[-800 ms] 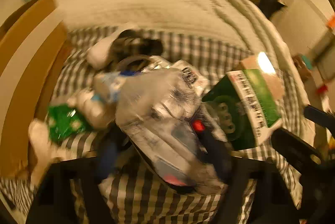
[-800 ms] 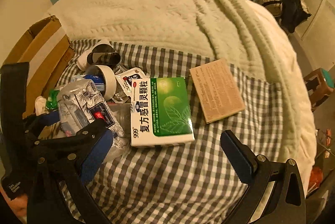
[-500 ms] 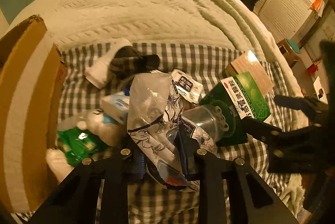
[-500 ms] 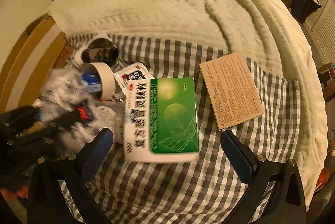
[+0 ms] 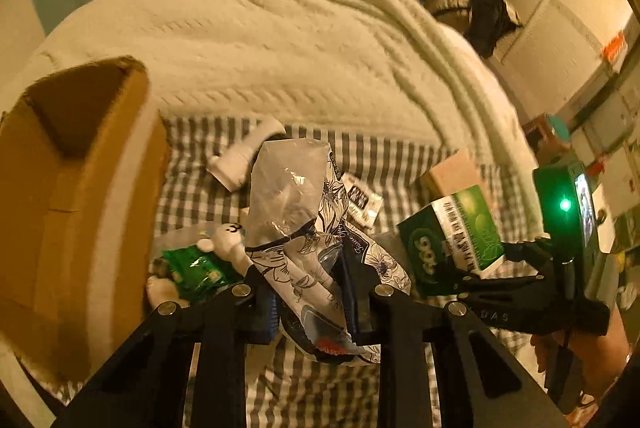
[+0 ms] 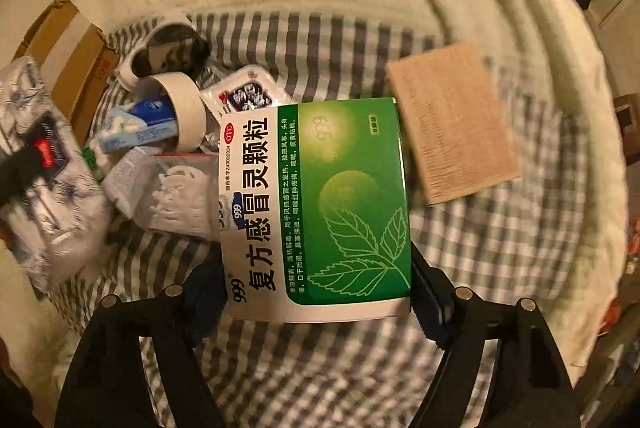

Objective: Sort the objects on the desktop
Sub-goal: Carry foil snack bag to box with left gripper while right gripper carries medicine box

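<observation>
Moved: the right gripper [image 6: 316, 302] has dropped onto the green medicine box [image 6: 316, 212], tilting it up off the checked cloth [image 6: 500, 248].
Right tool: clamped across the box.
Left tool: left gripper [image 5: 310, 288] pinched on the flowered bag [image 5: 296, 212], raised beside the cardboard box [image 5: 72, 188].
Risk: the bag's loose film may slide out; the box could twist between the pads.
Hidden: the bag's contents; the small items behind it.

Both my wrist cams look steeply down, close over the checked cloth [image 5: 192, 184]; both catch the green medicine box [image 6: 320, 212].
</observation>
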The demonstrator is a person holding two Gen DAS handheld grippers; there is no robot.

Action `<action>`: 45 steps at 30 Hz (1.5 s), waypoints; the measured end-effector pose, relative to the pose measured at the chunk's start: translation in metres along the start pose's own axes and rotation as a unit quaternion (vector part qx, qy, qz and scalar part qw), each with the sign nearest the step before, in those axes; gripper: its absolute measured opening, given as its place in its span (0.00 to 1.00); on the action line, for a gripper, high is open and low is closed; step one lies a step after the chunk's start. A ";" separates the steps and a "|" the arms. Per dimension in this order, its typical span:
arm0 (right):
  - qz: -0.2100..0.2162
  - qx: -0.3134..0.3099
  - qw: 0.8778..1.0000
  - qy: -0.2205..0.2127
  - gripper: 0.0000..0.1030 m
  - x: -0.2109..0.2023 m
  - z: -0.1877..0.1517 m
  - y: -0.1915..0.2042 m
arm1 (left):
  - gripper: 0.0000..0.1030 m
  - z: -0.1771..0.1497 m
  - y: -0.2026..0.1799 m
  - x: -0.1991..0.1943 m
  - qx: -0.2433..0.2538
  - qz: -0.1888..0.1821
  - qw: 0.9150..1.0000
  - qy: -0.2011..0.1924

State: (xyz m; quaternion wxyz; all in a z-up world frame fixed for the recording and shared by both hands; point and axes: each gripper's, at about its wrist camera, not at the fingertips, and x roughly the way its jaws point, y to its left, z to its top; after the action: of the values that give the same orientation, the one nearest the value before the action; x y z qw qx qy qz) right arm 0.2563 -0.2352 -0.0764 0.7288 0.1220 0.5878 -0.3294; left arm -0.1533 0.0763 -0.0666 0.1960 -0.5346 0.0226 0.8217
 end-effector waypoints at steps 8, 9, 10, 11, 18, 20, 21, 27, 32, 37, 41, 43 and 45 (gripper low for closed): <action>0.004 0.070 0.993 -0.093 0.76 -0.102 -0.010 0.004 | 0.24 0.027 0.024 -0.084 -0.044 0.005 0.996 -0.082; 0.006 0.071 0.992 -0.106 0.76 -0.115 -0.013 0.011 | 0.24 0.024 0.031 -0.095 -0.039 0.015 0.995 -0.094; 0.004 0.074 0.991 -0.114 0.76 -0.122 -0.015 0.019 | 0.24 0.022 0.035 -0.099 -0.035 0.024 0.994 -0.097; 0.011 0.071 0.989 -0.127 0.76 -0.134 -0.018 0.030 | 0.24 0.021 0.045 -0.105 -0.033 0.042 0.994 -0.093; 0.053 0.055 0.982 -0.175 0.76 -0.187 -0.018 0.116 | 0.24 0.005 0.138 -0.156 -0.074 0.074 0.987 -0.121; 0.070 0.046 0.978 -0.192 0.76 -0.199 -0.017 0.148 | 0.24 0.003 0.167 -0.167 -0.097 0.082 0.983 -0.134; 0.080 0.038 0.975 -0.203 0.76 -0.203 -0.017 0.167 | 0.24 0.003 0.180 -0.170 -0.109 0.083 0.982 -0.134; 0.111 -0.002 0.972 -0.207 0.75 -0.182 0.005 0.242 | 0.24 0.009 0.199 -0.161 -0.083 0.122 0.980 -0.131; 0.150 0.015 0.971 -0.187 0.75 -0.143 0.036 0.267 | 0.24 0.012 0.219 -0.137 -0.091 0.124 0.983 -0.101; 0.163 0.025 0.970 -0.180 0.76 -0.123 0.056 0.283 | 0.25 0.019 0.240 -0.122 -0.093 0.154 0.979 -0.090; 0.164 0.039 0.967 -0.189 0.81 -0.118 0.063 0.285 | 0.68 0.028 0.249 -0.112 -0.121 0.175 0.973 -0.083; 0.165 0.048 0.966 -0.193 0.87 -0.119 0.063 0.281 | 0.83 0.030 0.249 -0.110 -0.137 0.197 0.967 -0.088; 0.162 0.051 0.965 -0.200 0.87 -0.123 0.064 0.274 | 0.83 0.033 0.244 -0.108 -0.131 0.201 0.967 -0.088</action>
State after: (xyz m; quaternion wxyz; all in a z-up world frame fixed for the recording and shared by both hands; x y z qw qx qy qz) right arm 0.4659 -0.0236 -0.0005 0.8680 0.1845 0.3849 -0.2539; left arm -0.2286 -0.1732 0.0011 -0.0439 -0.4653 0.0050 0.8841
